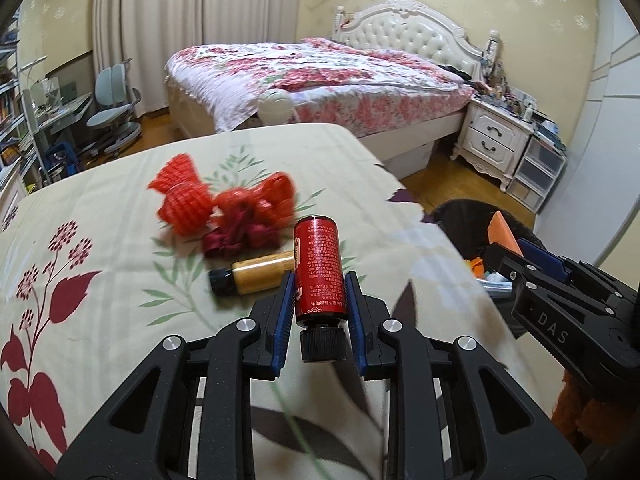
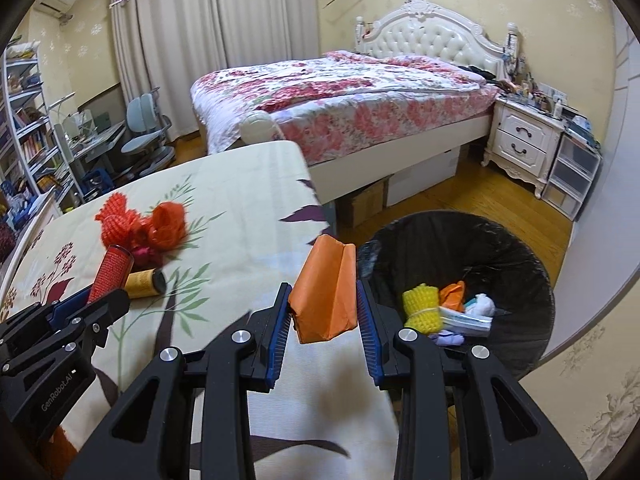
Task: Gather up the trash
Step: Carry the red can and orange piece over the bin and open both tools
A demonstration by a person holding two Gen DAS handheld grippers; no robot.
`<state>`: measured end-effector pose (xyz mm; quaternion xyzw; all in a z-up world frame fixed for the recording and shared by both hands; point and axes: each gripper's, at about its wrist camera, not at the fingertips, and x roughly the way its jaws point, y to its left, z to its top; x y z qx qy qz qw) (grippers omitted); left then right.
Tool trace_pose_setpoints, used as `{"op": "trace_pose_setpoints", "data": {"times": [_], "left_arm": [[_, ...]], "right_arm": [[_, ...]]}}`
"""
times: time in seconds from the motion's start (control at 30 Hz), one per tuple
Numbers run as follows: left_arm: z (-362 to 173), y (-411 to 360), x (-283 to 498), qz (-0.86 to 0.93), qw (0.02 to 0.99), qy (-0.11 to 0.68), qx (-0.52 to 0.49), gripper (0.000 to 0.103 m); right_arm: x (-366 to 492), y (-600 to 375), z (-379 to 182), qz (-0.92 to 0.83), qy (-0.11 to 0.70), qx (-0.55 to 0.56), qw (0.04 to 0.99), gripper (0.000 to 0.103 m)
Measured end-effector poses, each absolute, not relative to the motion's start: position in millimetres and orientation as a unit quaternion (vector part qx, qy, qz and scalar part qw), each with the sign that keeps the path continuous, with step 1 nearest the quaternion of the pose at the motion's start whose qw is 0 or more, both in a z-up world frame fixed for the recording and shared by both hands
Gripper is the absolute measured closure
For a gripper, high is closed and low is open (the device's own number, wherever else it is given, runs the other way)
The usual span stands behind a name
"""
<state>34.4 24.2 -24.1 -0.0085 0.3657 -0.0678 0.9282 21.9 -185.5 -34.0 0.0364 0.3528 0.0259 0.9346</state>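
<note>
Even, soft indoor light, moderately bright, no hard shadows. Strong fisheye bending with dark vignette corners in both views. Motion blur smears the red mesh netting [image 1: 184, 196] and the floral bedspread [image 1: 304, 76]; near gripper parts stay sharp.

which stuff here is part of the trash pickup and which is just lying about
Part of the job:
- red bottle, in the left gripper
- orange paper, in the right gripper
- yellow bottle
- red netting
- trash bin

Just lying about:
- bed
- nightstand
- desk chair
- bookshelf
</note>
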Motion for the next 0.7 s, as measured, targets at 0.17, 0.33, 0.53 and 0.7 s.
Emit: {"op": "trace_pose_setpoints", "data": {"times": [0.17,0.33,0.53,0.7], "left_arm": [[-20,-2,43,-0.088,0.930,0.356,0.003,0.079],[-19,-31,55,-0.108,0.930,0.351,0.018,0.079],[-24,-64,71,-0.124,0.928,0.349,0.040,0.079],[-30,-86,86,-0.132,0.924,0.356,0.050,0.079]], "right_arm": [[25,-214,-31,-0.005,0.346,0.042,0.937,0.070],[33,-242,-33,-0.031,0.344,0.052,0.937,0.070],[45,-264,-41,-0.050,0.350,0.060,0.933,0.070],[55,-278,-48,-0.059,0.357,0.066,0.930,0.070]]}}
